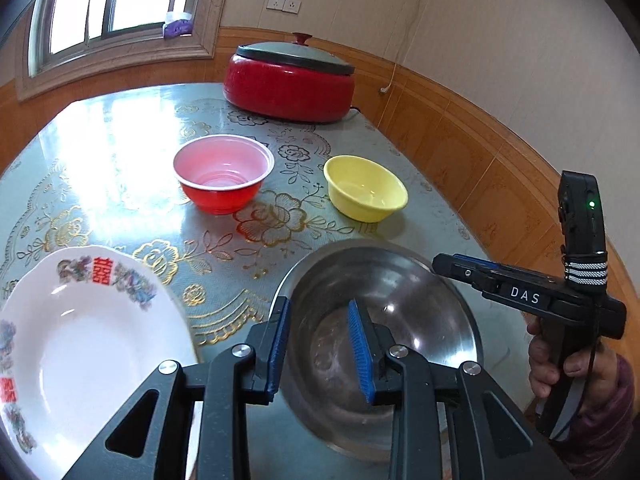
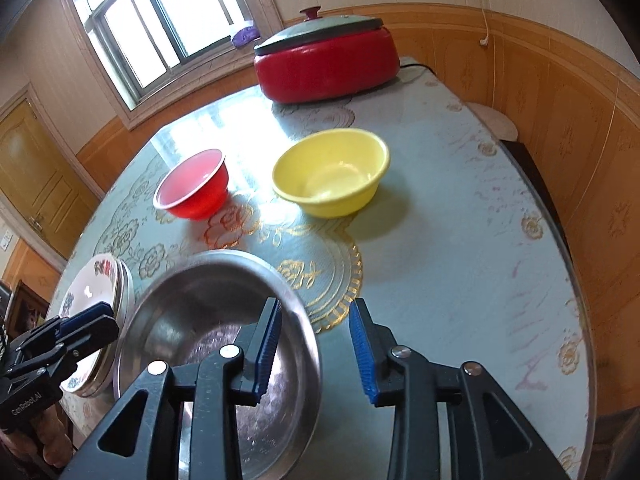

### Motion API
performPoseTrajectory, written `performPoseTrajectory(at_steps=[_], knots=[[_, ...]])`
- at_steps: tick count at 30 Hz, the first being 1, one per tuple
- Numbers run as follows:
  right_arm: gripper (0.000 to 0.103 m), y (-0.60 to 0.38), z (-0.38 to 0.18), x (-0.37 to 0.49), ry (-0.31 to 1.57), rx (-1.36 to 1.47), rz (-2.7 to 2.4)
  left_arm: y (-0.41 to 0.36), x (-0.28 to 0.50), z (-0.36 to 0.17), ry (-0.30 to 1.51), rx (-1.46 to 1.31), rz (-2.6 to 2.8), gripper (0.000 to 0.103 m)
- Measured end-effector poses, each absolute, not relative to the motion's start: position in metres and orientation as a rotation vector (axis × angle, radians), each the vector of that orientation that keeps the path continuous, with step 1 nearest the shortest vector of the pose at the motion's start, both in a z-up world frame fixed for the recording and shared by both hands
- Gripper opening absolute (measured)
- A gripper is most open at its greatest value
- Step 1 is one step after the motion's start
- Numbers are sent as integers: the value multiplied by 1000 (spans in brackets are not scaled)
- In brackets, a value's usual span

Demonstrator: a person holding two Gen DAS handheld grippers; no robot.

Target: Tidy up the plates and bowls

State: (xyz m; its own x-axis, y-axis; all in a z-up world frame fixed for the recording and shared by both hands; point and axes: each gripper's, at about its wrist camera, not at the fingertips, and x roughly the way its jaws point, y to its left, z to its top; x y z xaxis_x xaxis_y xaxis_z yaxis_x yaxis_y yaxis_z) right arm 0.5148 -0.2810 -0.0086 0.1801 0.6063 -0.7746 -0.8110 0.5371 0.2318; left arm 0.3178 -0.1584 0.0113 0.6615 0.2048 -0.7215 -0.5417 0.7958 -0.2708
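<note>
The desk (image 1: 120, 168) takes up most of the room in front of me, covered in a pale blue-green cloth with gold and red flowers under a glossy sheet. At its far edge, near the wall, sits a red electric cooker (image 1: 289, 82) with a grey lid and a dark red knob.

Closest to the person is the steel bowl (image 1: 384, 320), wide and shiny, standing upright on the desk. The left tool (image 1: 320, 346) hangs right at it with its blue-padded fingers (image 1: 360, 350) spread apart: one finger is over the inside of the bowl, the other outside its left rim, so the rim lies between them without being pinched. From the right wrist view the right tool (image 2: 316, 354) is also spread wide, and the steel bowl's (image 2: 216, 320) right rim lies in the gap between its fingers, again not squeezed; whether any pad touches the metal, I cannot tell.

Just beside the steel bowl, on its left, lies the white plate (image 1: 80, 344) with red characters and flower prints on its rim. The right wrist view shows it resting on top of another plate-like piece, stacked.

Farther back, in the middle of the desk, stands the yellow bowl (image 1: 366, 188), upright and empty, well apart from both tools. To its left, a little apart from it, stands the red bowl (image 1: 223, 172), upright, pale pink inside, with a white rim.
</note>
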Motion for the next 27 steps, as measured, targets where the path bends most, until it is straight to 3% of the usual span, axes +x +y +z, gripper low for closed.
performPoseTrajectory(at_steps=[10,27], knots=[[29,-252,7,566,938,-201,967,-135,373,18,761,-502,434,32],[27,-198,-25,634,1008,-188,900,-87,465,-5,845,-564,424,32]])
